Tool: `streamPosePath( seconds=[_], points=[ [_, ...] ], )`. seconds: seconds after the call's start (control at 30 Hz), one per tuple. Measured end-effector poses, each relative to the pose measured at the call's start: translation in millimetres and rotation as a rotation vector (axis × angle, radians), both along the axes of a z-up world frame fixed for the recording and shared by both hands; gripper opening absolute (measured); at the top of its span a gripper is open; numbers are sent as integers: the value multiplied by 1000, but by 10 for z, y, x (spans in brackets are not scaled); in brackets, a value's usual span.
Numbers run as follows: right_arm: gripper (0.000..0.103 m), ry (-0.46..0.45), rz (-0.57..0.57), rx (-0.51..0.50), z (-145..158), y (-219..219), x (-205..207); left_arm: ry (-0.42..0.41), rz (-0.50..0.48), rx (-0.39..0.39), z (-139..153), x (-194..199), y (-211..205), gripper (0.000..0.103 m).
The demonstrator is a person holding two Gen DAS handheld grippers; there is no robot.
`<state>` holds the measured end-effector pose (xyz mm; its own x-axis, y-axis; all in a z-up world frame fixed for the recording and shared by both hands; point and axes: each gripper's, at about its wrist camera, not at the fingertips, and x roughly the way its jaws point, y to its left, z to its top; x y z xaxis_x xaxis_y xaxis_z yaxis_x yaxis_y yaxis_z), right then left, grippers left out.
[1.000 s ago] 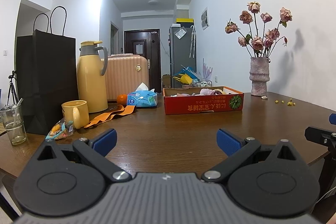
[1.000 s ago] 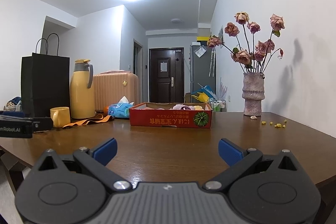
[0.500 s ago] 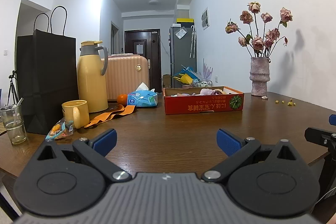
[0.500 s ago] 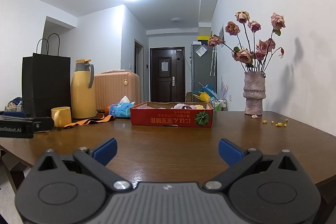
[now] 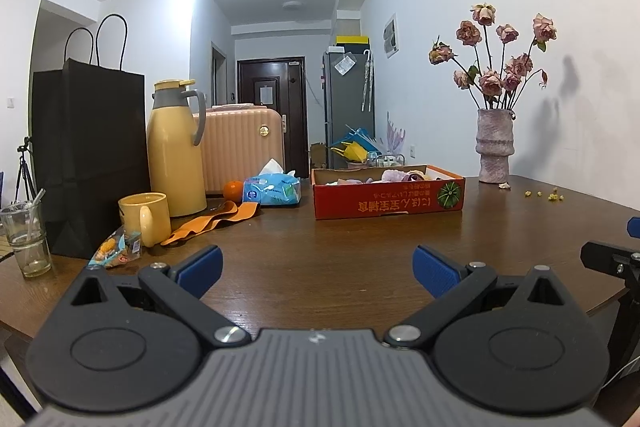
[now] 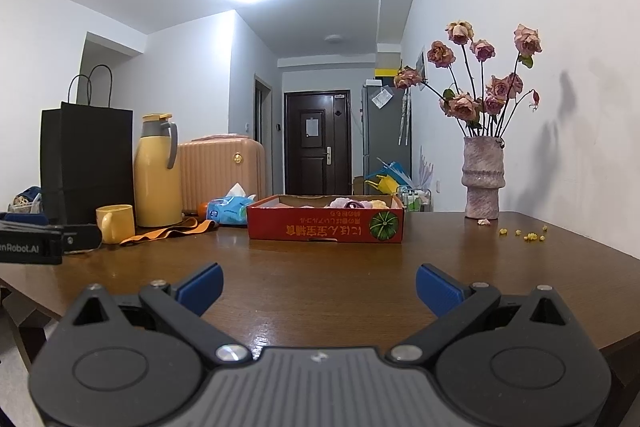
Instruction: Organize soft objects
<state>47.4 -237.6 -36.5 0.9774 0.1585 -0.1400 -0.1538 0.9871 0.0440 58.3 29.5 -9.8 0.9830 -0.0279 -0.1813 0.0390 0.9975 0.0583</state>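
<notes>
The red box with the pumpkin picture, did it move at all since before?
No. The red box sits in the same spot on the table, with the same gap to the vase and the tissue pack.

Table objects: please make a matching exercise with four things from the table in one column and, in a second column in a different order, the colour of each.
Things:
1. paper bag
2. mug
3. cardboard box
4. vase

Colours:
A. red
B. pale pink
C. black
D. yellow

Right pairs: 1-C, 2-D, 3-A, 4-B.
</notes>
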Motion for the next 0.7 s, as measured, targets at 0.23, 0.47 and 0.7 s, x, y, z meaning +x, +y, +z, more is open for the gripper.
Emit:
streamPosePath(
  seconds=[0.23,0.47,0.7],
  points=[
    [103,3,4,6,-3,-3,-9,-7,-9,-14,13,-17,9,103],
    [103,1,5,6,-5,-7,-14,-13,-3,-18,14,-26,-8,103],
    [103,-1,5,6,0,-3,-13,-37,-6,-7,3,-58,-46,103]
  ],
)
